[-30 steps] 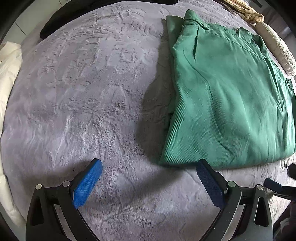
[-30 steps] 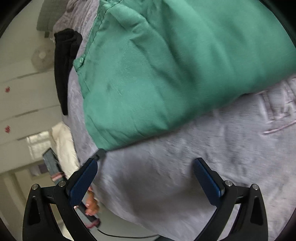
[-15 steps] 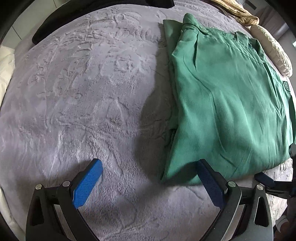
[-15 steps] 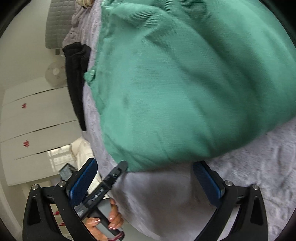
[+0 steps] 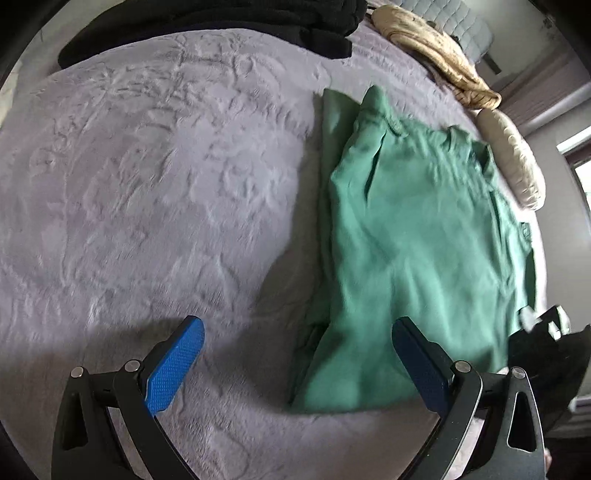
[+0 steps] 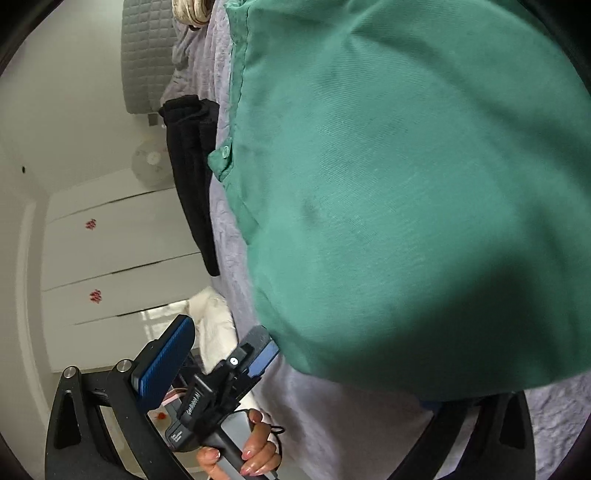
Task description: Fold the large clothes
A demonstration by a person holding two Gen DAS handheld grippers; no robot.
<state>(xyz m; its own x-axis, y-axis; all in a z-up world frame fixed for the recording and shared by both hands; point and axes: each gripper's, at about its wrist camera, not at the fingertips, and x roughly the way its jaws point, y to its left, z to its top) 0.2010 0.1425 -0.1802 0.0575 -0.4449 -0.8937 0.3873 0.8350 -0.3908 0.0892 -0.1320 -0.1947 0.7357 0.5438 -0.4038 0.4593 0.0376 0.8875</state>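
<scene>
Left wrist view puts the green garment (image 5: 413, 258) in the right half of the frame, folded into a long block on the grey bedspread (image 5: 155, 192), with a narrower layer showing along its left edge and soft creases across the top. In the right wrist view it fills the upper right, a buttoned tab poking out at its left edge.

Low in the left wrist view, the left gripper (image 5: 297, 363) is spread wide and holds nothing; its right finger overlaps the garment's lower corner, though contact is not clear. The right gripper (image 6: 314, 373) is also spread; its right finger is hidden under the garment's lower edge.

At lower centre of the right wrist view, a hand (image 6: 243, 450) holds the left gripper's handle. Black clothes (image 5: 229, 22) lie along the top, with beige pillows (image 5: 513, 158) at upper right.
</scene>
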